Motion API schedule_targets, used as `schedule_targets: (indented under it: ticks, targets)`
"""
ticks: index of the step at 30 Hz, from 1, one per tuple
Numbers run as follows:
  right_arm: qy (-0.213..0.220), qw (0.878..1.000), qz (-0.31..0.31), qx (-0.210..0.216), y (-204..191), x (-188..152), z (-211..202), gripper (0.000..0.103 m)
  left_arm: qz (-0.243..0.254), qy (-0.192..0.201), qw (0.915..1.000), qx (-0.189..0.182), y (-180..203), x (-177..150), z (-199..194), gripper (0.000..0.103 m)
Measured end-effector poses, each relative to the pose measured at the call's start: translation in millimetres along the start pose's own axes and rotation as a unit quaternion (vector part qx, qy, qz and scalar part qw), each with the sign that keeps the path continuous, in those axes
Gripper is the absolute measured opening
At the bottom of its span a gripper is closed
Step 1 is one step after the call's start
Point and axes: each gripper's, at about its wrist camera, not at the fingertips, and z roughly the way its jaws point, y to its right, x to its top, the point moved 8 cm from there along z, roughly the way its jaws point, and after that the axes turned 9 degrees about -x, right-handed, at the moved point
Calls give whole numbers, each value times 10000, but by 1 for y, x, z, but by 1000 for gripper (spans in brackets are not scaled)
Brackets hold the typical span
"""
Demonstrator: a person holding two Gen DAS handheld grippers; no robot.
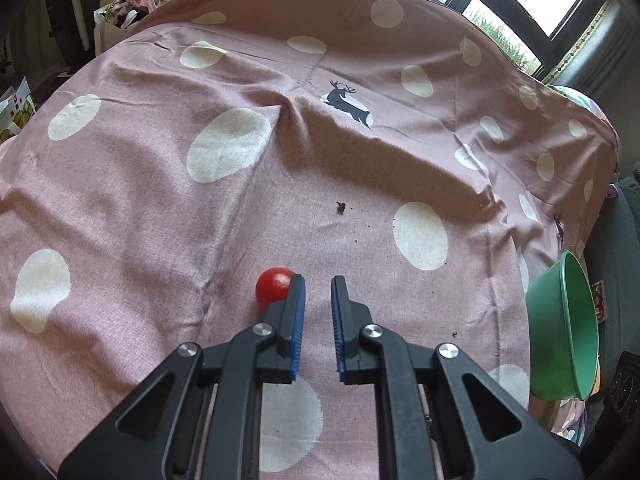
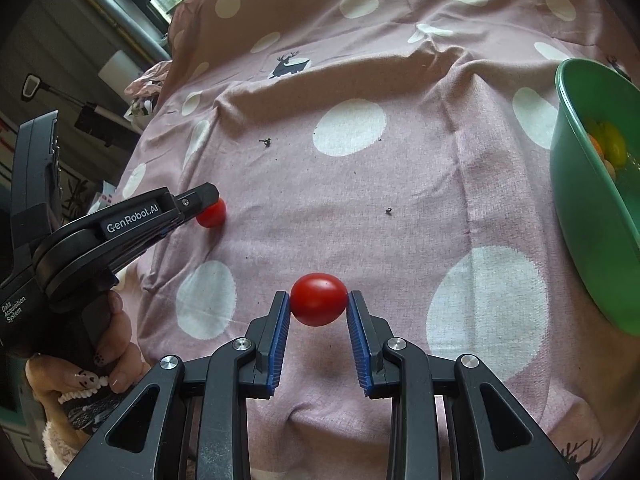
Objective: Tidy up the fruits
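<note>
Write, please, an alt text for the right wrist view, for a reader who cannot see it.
The right tongs grip a red tomato above a pink spotted cloth. At left, the left tongs rest beside a second tomato. A green bowl holding fruit stands at right.

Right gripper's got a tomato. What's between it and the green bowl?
In the right wrist view, only bare pink spotted cloth lies between the tomato in the right gripper and the green bowl; a dark speck sits farther back.
</note>
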Motion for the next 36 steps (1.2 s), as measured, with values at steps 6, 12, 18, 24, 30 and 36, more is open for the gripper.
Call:
schedule_targets:
  ticks: [6,12,18,24,30,36]
  targets:
    - [-10,10000,0,28,0,0,0,31,-264,-257,9993,116,-8,-4,13,16]
    - [-14,10000,41,21,2,0,0,31,-473,-203,9987,-41,-15,-2,15,14]
    - [-11,10000,40,32,1,-1,0,31,-642,-215,9975,-206,-18,-2,20,9]
    - [13,9999,66,78,2,0,-2,31,-675,-146,9972,-287,-17,-1,14,8]
    - [0,9999,90,67,3,0,-1,31,-632,41,9974,-347,-14,3,-3,9]
    - [-57,9999,134,83,5,0,0,31,-348,262,9989,150,-15,8,-24,26]
